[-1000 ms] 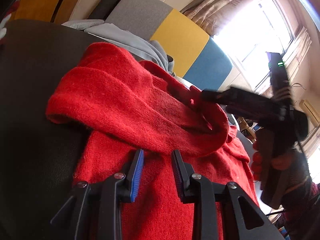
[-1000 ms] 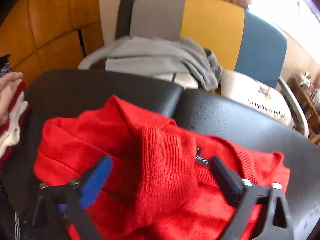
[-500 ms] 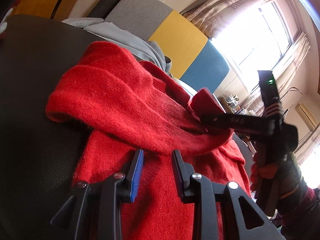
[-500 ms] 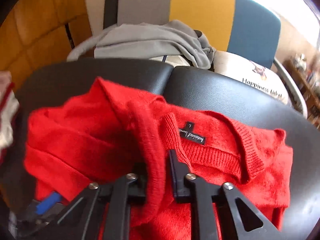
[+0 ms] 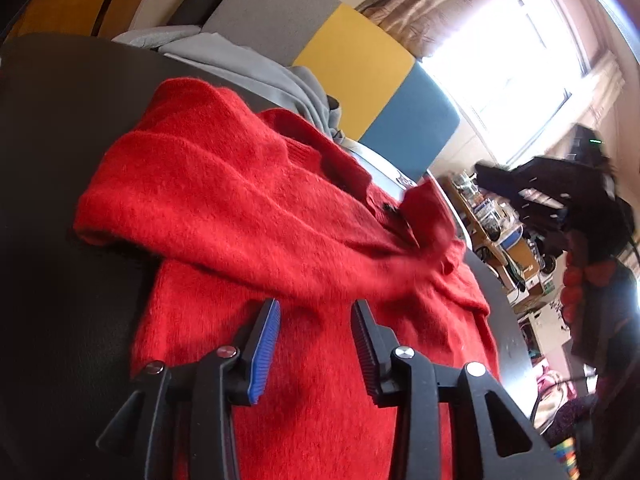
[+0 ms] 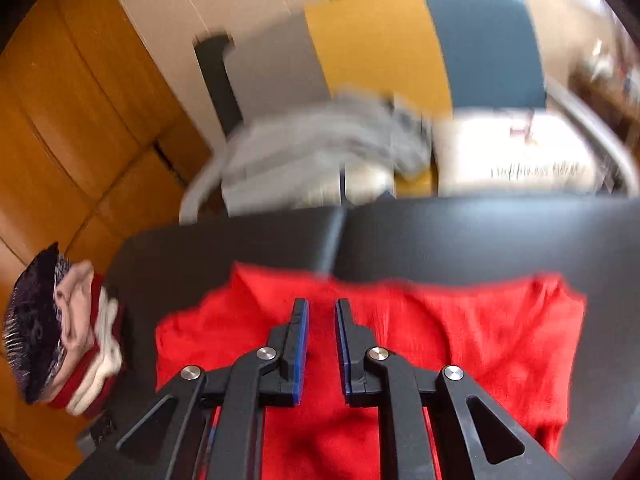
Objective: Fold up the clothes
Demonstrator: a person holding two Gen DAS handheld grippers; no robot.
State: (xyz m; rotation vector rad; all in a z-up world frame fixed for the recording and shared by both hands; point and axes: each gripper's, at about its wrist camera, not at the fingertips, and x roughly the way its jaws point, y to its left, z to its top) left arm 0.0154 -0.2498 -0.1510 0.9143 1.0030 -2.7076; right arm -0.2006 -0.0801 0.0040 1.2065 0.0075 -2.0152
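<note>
A red knit sweater [image 5: 240,200] lies rumpled on a black padded surface [image 5: 60,160], one sleeve folded across its body. My left gripper [image 5: 315,308] rests low over the sweater's body with its jaws opening. Cloth lies under the fingers, but no fold is pinched between them. In the left wrist view my right gripper [image 5: 480,170] hangs blurred in the air, off to the sweater's right and apart from it. In its own view the right gripper [image 6: 321,304] is almost closed above the sweater [image 6: 480,340], with nothing between its pads.
A grey garment [image 6: 312,140] and a white printed cushion [image 6: 520,152] lie on a grey, yellow and blue chair [image 6: 380,40] behind the black surface [image 6: 440,232]. A stack of folded clothes [image 6: 64,340] sits at the left edge. Shelves with clutter [image 5: 500,240] stand at the right.
The right gripper closed on a sleeve fold, then rose and drew back off the sweater with nothing in it. The fold has dropped onto the body. The left jaws have widened.
</note>
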